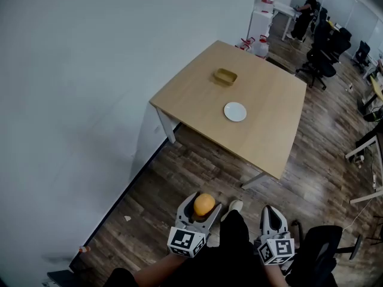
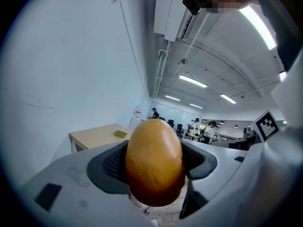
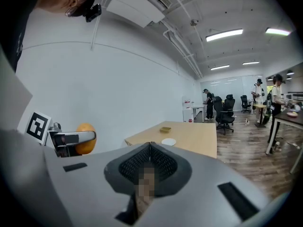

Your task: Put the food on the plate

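An orange, egg-shaped piece of food (image 1: 204, 204) sits between the jaws of my left gripper (image 1: 200, 211), which is shut on it. It fills the left gripper view (image 2: 154, 162) and shows at the left of the right gripper view (image 3: 85, 138). My right gripper (image 1: 272, 220) is held beside it, jaws closed together (image 3: 150, 171) with nothing between them. Both grippers are low in the head view, well short of the wooden table (image 1: 263, 130). A small white plate (image 1: 235, 111) lies bare on the table's middle.
A shallow tan dish (image 1: 225, 76) sits on the table beyond the plate. A white wall (image 1: 90, 70) runs along the left. Black office chairs (image 1: 323, 52) and a standing person (image 1: 306, 14) are behind the table. Another black chair (image 1: 326, 250) is at my right.
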Tool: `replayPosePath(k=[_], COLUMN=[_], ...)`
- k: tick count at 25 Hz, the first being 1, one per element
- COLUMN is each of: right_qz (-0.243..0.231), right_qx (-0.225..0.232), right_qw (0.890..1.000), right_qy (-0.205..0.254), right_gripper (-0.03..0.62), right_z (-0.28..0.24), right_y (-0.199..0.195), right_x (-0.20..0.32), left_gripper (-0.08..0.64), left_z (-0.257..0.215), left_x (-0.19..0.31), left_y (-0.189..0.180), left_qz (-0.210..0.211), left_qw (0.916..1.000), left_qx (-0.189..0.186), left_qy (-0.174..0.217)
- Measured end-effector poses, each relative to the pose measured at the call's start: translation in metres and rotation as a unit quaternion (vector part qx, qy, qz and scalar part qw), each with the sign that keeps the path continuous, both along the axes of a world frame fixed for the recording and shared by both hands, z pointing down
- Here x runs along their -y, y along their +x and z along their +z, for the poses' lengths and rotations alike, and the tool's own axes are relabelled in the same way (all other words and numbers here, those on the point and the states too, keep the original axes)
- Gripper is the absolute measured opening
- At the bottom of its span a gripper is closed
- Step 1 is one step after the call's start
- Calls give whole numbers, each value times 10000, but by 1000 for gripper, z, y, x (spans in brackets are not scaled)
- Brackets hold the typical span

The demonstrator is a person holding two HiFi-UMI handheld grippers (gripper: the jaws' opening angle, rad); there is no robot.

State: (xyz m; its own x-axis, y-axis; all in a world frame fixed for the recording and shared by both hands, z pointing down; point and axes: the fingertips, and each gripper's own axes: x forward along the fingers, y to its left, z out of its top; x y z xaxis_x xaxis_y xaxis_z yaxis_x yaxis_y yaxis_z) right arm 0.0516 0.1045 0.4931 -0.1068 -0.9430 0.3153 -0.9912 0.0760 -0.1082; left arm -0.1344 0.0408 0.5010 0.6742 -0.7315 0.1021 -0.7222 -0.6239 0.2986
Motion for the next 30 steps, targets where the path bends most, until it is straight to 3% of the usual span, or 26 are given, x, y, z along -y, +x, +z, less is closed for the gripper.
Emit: replayPosePath(k=[6, 12, 19, 23, 26, 30], right_qz=[-235, -441, -547, -748, -695, -598], right_qx=[146, 282, 324, 245, 561, 906], right_qw=[9995, 9983, 9976, 9964, 9957, 9940], right_qy=[162, 238, 258, 302, 239, 127], right_gripper=[60, 60, 60, 60, 60, 60], right_z=[4, 5, 4, 5, 9, 18], right_y=[20, 59, 108, 122, 138, 157], right_x=[54, 119, 186, 215, 234, 262], left_gripper=[310, 309, 308, 308, 308, 308], left_z=[1, 2, 15, 34, 53, 81], left_x=[46, 99, 166, 200, 226, 260], left_y=[26, 77, 127, 148, 161, 176], left_qz=[-117, 9, -186, -231, -388, -495], left_qw=[9999, 9994, 9988, 9982, 9970, 9943], left_qx=[113, 326, 451, 524, 402, 674], left_qy=[16, 76, -35, -202, -528, -667])
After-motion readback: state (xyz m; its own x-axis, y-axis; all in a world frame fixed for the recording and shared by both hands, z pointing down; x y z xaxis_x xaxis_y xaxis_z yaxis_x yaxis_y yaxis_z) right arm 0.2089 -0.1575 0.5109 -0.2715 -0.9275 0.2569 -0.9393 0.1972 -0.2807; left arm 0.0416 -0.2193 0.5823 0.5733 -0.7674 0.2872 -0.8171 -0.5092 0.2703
